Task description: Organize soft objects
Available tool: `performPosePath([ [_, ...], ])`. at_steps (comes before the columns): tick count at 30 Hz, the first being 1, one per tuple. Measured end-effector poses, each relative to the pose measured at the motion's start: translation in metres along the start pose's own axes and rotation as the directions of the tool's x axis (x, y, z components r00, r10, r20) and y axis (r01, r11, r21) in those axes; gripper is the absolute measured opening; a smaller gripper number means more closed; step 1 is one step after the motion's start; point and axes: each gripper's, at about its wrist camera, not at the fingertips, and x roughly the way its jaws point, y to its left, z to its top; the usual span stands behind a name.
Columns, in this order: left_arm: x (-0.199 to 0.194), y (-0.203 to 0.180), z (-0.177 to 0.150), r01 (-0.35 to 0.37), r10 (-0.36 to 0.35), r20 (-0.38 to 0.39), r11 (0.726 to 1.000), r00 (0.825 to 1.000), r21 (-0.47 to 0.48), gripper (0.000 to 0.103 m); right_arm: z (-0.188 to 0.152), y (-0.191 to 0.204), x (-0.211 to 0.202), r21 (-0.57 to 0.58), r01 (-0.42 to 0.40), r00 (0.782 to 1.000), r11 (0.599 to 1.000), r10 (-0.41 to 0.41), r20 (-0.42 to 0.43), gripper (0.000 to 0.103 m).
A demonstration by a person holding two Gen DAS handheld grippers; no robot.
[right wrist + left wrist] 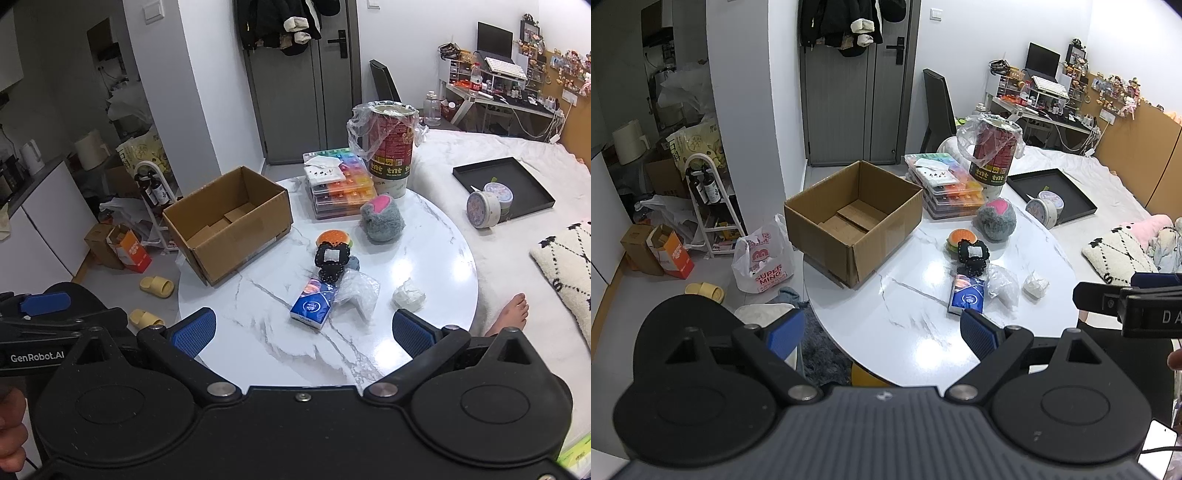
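Note:
On the round white marble table (923, 332) (436, 258) lie soft things: a grey fluffy plush with a pink patch (996, 219) (382, 218), a burger-shaped toy (960, 240) (334, 237), a black pad with a white centre (973, 254) (330, 258), a blue tissue pack (967, 295) (314, 302), a clear plastic bag (1003, 288) (358, 291) and a white crumpled wad (1036, 284) (408, 295). An open empty cardboard box (855, 221) (229, 221) stands at the table's left. My left gripper (882, 332) and right gripper (303, 332) are open and empty above the near edge.
Stacked colourful plastic cases (945, 184) (340, 184) and a tall tnt canister with a bag over it (991, 155) (388, 151) stand at the table's back. A black tray (1067, 192) (517, 177) and a round tin (484, 208) lie on the bed. A bare foot (511, 310) is near the table.

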Motion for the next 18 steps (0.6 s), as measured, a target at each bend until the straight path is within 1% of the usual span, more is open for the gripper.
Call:
performPosePath([
  [5, 0.0, 0.0, 0.002, 0.003, -0.003, 0.001, 1.0, 1.0, 0.004, 0.09, 0.001, -0.001, 0.001, 0.003, -0.006, 1.0, 1.0, 0.006, -0.002, 0.103],
  [11, 0.001, -0.002, 0.004, 0.01, -0.01, 0.0, 1.0, 1.0, 0.008, 0.09, -0.001, -0.013, 0.003, 0.026, -0.019, 1.0, 0.999, 0.019, -0.006, 0.103],
  [18, 0.016, -0.01, 0.009, 0.031, -0.031, -0.015, 0.999, 0.999, 0.019, 0.09, -0.003, -0.03, 0.013, 0.058, -0.006, 1.0, 0.998, 0.007, -0.018, 0.103],
])
